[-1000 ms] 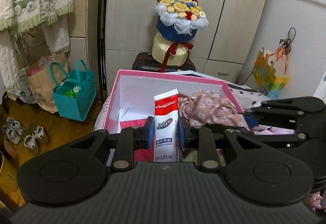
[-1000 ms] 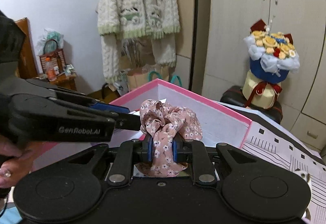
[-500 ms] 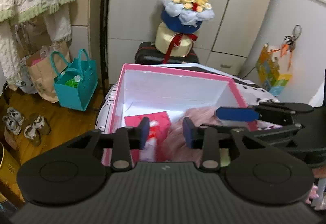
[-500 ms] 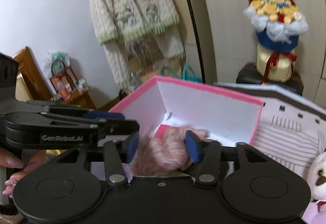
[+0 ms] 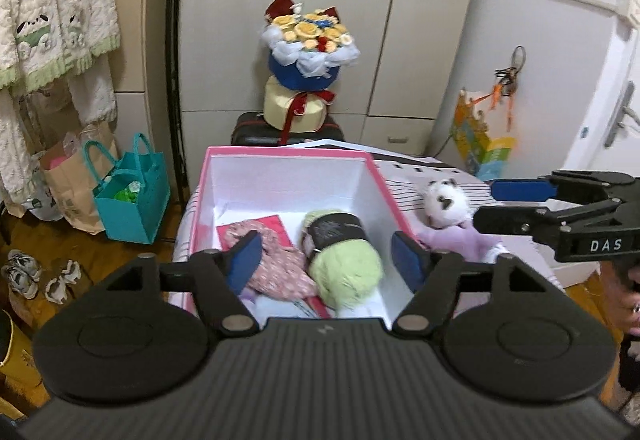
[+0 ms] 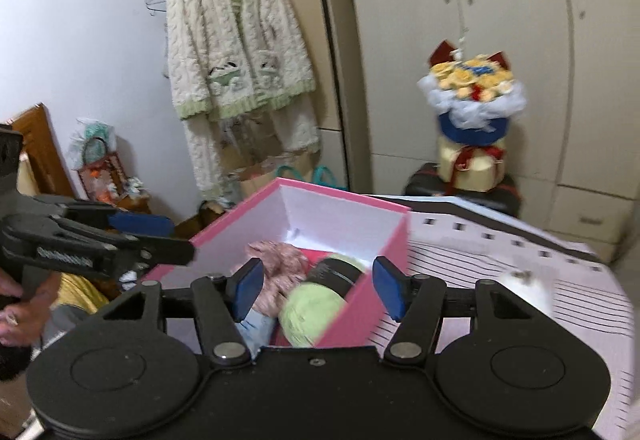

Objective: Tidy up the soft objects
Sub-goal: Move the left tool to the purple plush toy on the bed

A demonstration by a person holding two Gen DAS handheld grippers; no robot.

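A pink box point(image 5: 288, 153) with white walls stands on the striped bedsheet point(image 5: 416, 175). Inside it lie a pink floral scrunchie point(image 5: 276, 264) and a green yarn ball point(image 5: 344, 272) with a black label. My left gripper point(image 5: 326, 260) hovers above the box's near end, its jaws opening with nothing pressed between them. My right gripper point(image 6: 320, 288) is also drawn back over the box point(image 6: 340, 199); its jaws are opening around empty air above the yarn point(image 6: 316, 312) and scrunchie point(image 6: 280, 260). A white and purple plush toy point(image 5: 444, 203) lies right of the box.
A teal bag point(image 5: 132, 199), a paper bag point(image 5: 68, 187) and shoes point(image 5: 24, 272) sit on the wooden floor at left. A bouquet point(image 5: 308, 51) stands on a suitcase before the wardrobe. A knitted cardigan point(image 6: 236, 39) hangs on the wall. A hand point(image 6: 20, 312) holds the left gripper.
The left gripper let go of the toothpaste box and the right let go of the scrunchie. Both opened and drew back and up from the box; the scrunchie now lies inside.
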